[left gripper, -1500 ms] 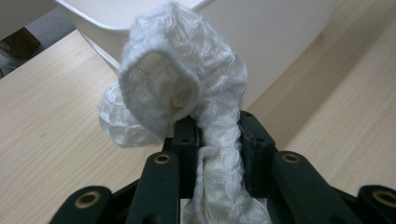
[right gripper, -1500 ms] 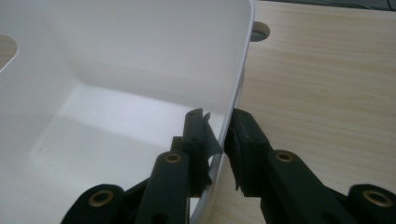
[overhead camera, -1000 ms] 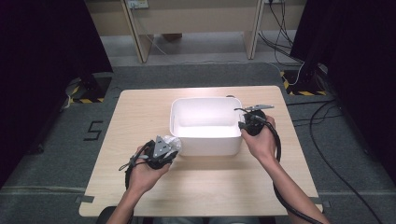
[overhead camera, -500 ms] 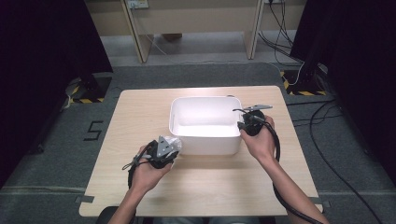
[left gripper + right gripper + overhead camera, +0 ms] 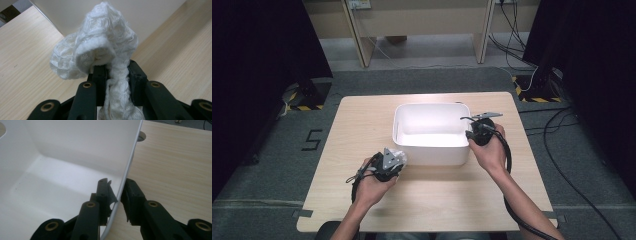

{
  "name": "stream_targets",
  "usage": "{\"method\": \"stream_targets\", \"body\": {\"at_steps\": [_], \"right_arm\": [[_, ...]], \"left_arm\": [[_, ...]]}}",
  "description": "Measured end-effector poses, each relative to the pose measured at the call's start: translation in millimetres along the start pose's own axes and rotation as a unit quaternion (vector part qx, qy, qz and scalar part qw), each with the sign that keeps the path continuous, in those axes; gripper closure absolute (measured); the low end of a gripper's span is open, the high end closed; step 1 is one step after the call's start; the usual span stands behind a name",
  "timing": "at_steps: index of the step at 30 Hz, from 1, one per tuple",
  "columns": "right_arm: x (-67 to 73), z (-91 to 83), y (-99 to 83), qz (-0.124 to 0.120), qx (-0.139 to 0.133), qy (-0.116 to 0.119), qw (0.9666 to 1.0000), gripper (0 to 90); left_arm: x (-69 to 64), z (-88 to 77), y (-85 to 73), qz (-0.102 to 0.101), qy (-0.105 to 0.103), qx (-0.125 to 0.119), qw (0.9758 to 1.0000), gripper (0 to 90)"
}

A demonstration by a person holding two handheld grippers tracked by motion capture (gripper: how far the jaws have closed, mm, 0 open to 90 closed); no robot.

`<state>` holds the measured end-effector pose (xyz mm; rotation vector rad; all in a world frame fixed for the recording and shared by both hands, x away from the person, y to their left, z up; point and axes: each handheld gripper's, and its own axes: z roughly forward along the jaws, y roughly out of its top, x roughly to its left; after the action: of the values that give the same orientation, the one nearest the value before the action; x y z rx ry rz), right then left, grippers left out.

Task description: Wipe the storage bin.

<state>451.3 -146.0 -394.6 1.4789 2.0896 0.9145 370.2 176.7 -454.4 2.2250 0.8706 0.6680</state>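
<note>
A white plastic tub [image 5: 432,106] stands in the middle of the wooden table [image 5: 362,120]. My left gripper [image 5: 393,161] is at the tub's near left corner, shut on a bunched white knitted cloth [image 5: 399,156]. In the left gripper view the cloth [image 5: 100,50] bulges above the closed jaws of that gripper [image 5: 115,67], with a strand running down between them. My right gripper [image 5: 470,132] sits at the tub's right wall. In the right gripper view its jaws [image 5: 116,185] straddle the thin rim [image 5: 127,167], one inside the tub [image 5: 75,145] and one outside, pressed on the wall.
Cables trail from both grippers off the near edge. Bare tabletop lies to the left of the tub and along the front [image 5: 437,200]. Grey floor, dark curtains and desk legs [image 5: 357,30] surround the table.
</note>
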Motion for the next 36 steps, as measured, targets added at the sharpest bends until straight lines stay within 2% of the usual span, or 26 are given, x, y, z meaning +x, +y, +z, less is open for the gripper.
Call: {"method": "stream_targets", "body": {"at_steps": [11, 36], "right_arm": [[-0.2, 0.0, -0.1, 0.002, 0.000, 0.001, 1.0000, 75.5], [0.5, 0.6, -0.9, 0.002, 0.003, 0.001, 1.0000, 74.4]], "left_arm": [[-1.0, 12.2, -7.2, -0.013, -0.008, 0.016, 0.9997, 71.9], [-0.9, 30.8, -13.2, -0.016, -0.018, 0.045, 0.9987, 72.0]]}}
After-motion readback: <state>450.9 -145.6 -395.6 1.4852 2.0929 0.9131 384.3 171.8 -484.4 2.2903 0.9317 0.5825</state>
